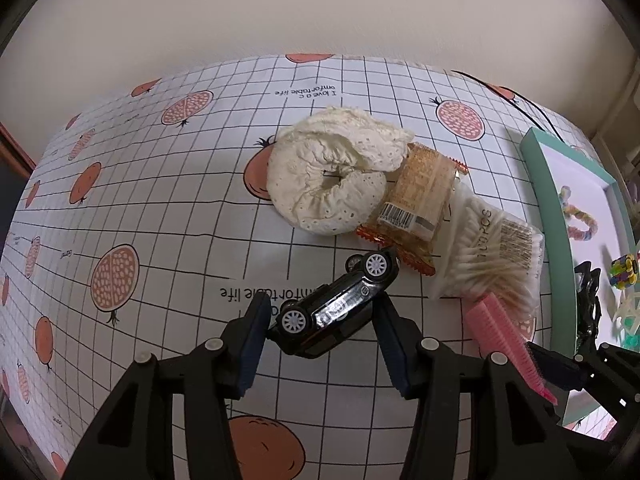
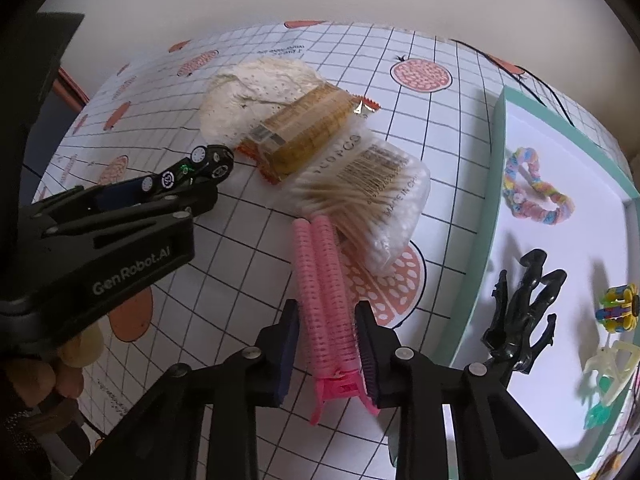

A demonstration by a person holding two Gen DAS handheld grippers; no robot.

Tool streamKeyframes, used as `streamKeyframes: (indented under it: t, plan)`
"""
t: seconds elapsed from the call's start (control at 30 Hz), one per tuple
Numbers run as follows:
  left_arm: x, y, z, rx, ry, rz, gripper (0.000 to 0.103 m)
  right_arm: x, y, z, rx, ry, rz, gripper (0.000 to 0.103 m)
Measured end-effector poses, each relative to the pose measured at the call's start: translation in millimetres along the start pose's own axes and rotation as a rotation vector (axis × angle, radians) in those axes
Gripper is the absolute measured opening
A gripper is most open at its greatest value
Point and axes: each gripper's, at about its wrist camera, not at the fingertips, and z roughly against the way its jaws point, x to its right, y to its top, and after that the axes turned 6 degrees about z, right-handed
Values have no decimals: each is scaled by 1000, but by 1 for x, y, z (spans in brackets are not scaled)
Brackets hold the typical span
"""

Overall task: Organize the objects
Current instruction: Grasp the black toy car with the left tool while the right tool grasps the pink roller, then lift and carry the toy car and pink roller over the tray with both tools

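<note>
Fruit-print grid tablecloth point(image 1: 160, 200), plain beige wall point(image 1: 320, 8)

Both fisheye views look forward and down from close above the bench point(image 1: 160, 208), the left past its claw point(image 1: 320, 312), the right past its claw point(image 2: 328, 328), sharing the swabs point(image 1: 492, 264), the cloth point(image 2: 256, 92) and the tray point(image 2: 496, 184).

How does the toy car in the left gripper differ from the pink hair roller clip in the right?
The toy car is black, glossy and hard, tipped on its side with wheels showing; the pink hair roller clip is bristly, long and narrow. The car sits crosswise between the left gripper fingers; the clip runs lengthwise along the right gripper. Both are gripped.
</note>
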Motion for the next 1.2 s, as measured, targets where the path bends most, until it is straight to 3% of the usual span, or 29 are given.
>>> streamKeyframes:
  t: [0.07,0.13,0.23,0.33,0.67,1.2]
  plan:
    - [-1,0,3,5,-5,4,54,8,9,0,9,6,0,29]
    - [-1,-1,5,10,-4,5,54,21,-10,6,21,17,1,29]
    - [-2,-1,9,20,0,12,54,7,-13,10,34,20,2,29]
    - [-4,0,14,30,2,22,54,15,-28,31,49,24,-4,29]
    - [-5,5,35,83,-12,54,54,22,-29,50,100,16,-45,29]
    - [37,7,58,124,-79,17,54,64,-39,79,150,-40,-164,29]
